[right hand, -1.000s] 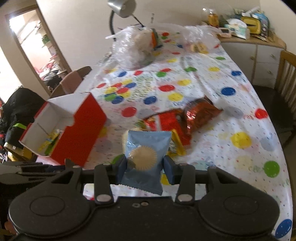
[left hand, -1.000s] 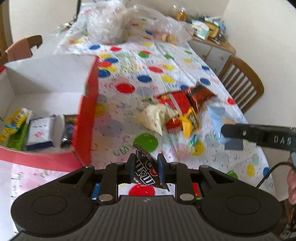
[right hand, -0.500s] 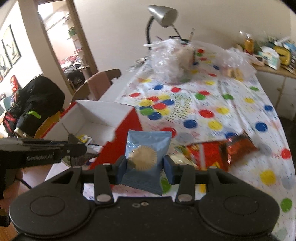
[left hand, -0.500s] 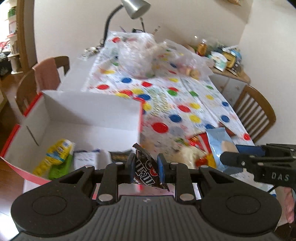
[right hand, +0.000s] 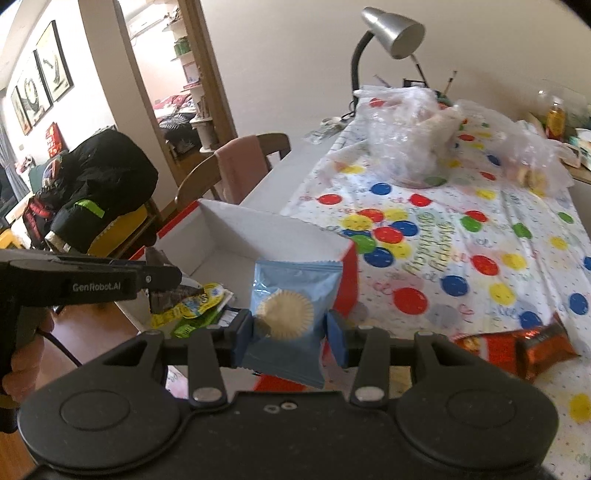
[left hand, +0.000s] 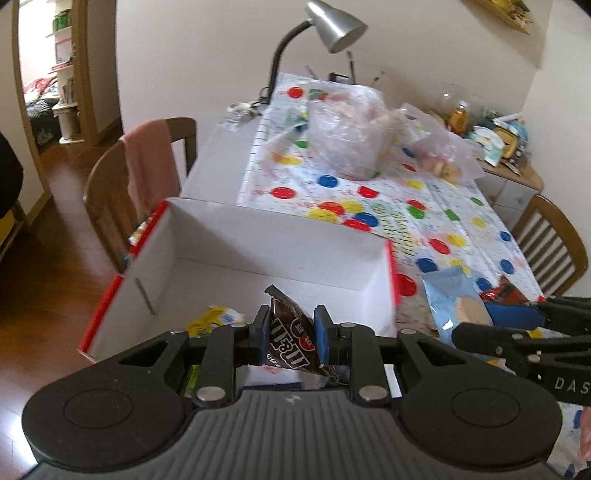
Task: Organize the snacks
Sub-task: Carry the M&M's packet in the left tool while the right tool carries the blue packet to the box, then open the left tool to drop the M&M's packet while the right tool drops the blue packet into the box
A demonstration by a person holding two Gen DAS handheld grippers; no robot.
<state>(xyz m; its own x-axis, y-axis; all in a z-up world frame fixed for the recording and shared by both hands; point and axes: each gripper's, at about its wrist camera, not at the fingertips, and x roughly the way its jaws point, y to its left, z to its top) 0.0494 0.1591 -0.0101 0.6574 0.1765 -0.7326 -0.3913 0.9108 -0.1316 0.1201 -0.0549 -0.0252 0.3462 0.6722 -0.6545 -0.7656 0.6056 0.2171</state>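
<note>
- Between the left gripper's [left hand: 290, 334] closed fingers stands a brown M&M's packet [left hand: 291, 338], long axis roughly upright, top corner tilted left, above the near end of the red box [left hand: 258, 240].
- Just right, the right gripper [right hand: 290, 328] clamps a blue pastry packet [right hand: 293, 295] upright, serrated edge up, over the box's right wall.
- Inside the box lies a yellow packet [left hand: 214, 319].
- Farther right, orange wrappers [right hand: 517, 345] lie flat on the dotted tablecloth [right hand: 461, 240].

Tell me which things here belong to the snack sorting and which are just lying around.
Job: brown M&M's packet in left claw; light-blue biscuit packet in right claw; red-and-white cardboard box.
Lying about: silver desk lamp; clear plastic bag.
</note>
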